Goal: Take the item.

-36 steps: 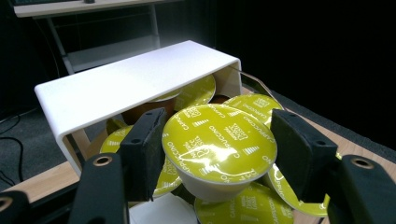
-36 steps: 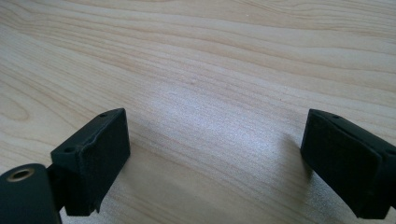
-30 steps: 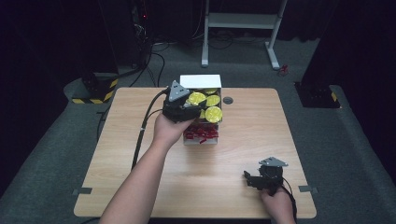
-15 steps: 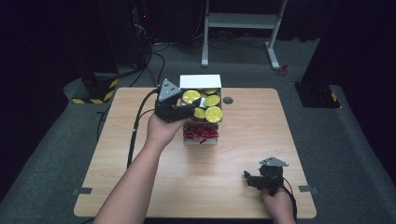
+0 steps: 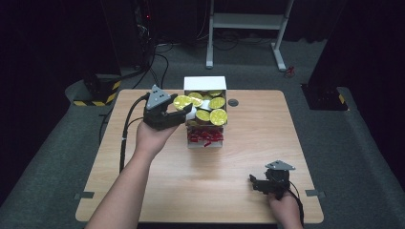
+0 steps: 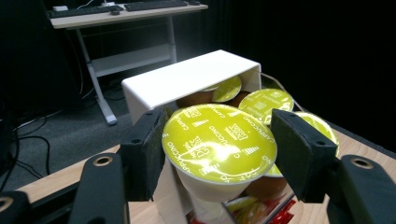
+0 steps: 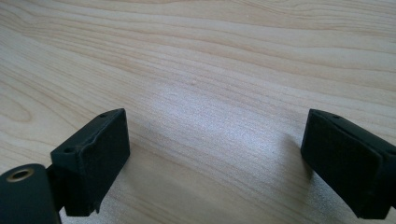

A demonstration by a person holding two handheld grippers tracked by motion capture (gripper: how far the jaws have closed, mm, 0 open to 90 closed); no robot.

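- Dark room all round, with cables on the grey floor and a white frame stand at the top of the high view; a pale wooden desk (image 5: pixel 200 176) fills the middle.
- Upper centre of the desk: a white box (image 5: pixel 205 85) with its lid folded back, packed with yellow-lidded capsules, red wrapped bits showing at its near end.
- Left tool (image 5: pixel 184 110) sits just left of the box, level with its top. It is clamped on one cappuccino capsule (image 6: pixel 218 140): in the left gripper view the black pads press the cup's rim from both sides, foil lid facing up.
- That sideways grip under the rim looks chosen to keep the foil unpunctured and the cup level, so it clears its neighbours as it comes out of the box.
- The capsule hangs at the box's left edge, above the desk rather than resting on anything.
- Right tool (image 5: pixel 258 183) rests at the lower right of the desk, jaws spread wide with bare wood between them, well apart from the box; I judge it parked out of the way.
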